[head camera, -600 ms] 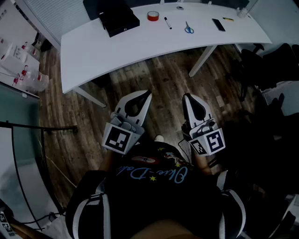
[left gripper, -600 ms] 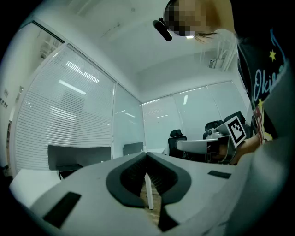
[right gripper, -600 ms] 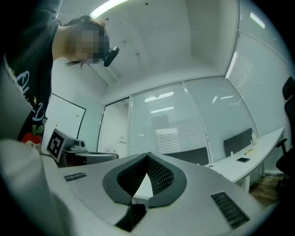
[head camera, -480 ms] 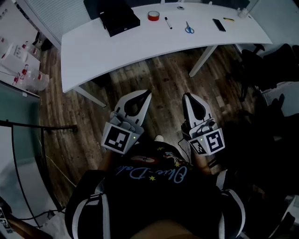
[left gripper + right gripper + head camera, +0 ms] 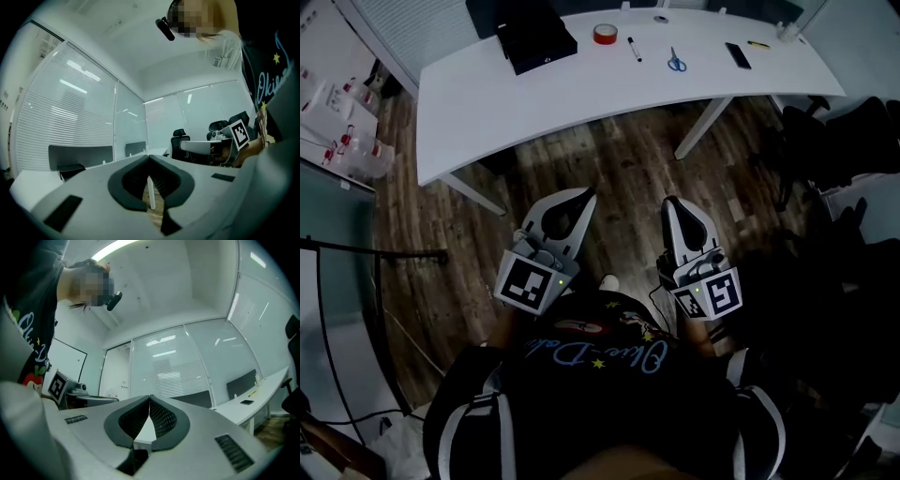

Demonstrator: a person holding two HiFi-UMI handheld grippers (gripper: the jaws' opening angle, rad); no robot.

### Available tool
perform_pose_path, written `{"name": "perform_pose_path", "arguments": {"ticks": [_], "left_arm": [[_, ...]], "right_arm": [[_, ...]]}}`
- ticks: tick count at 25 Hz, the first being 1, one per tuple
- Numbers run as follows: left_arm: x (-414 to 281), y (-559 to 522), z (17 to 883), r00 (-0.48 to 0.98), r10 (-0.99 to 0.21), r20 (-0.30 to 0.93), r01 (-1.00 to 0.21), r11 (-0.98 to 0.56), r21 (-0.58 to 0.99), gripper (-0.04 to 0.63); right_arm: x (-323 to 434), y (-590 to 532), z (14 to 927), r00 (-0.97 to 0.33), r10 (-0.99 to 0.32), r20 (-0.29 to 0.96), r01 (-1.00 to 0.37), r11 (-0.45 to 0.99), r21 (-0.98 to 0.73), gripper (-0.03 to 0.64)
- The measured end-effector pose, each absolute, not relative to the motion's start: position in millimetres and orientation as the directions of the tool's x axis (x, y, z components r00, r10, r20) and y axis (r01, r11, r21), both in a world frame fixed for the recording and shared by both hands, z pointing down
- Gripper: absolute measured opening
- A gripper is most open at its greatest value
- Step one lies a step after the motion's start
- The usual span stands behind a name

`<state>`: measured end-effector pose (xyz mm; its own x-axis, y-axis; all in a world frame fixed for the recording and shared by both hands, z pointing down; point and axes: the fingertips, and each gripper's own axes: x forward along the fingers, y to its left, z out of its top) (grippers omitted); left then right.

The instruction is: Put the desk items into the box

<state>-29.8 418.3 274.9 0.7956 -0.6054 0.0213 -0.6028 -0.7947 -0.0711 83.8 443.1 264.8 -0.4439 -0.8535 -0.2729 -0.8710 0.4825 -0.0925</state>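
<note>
White curved desk [image 5: 506, 103] is set on wood-plank floor [image 5: 619, 169]. Black office chairs [image 5: 825, 141] are parked at its right end. Small bottles [image 5: 352, 150] are lined up at left. Slatted blinds [image 5: 70, 112] are mounted behind.

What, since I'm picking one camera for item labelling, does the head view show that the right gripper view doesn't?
Only the head view: the black box, red tape roll, marker and scissors. Only the right gripper view: the ceiling light and the head-mounted camera. Both: the white desk, the phone, the left gripper and the right gripper.
</note>
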Motion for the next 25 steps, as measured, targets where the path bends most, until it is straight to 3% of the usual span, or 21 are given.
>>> {"name": "perform_pose_path", "arguments": {"ticks": [25], "left_arm": [[-1, 429, 286, 0.730, -0.677, 0.093, -0.668, -0.736, -0.113, -0.005]], "right_arm": [[119, 444, 291, -0.487, -0.817, -0.307, -0.807, 0.556, -0.199, 0.025]]}}
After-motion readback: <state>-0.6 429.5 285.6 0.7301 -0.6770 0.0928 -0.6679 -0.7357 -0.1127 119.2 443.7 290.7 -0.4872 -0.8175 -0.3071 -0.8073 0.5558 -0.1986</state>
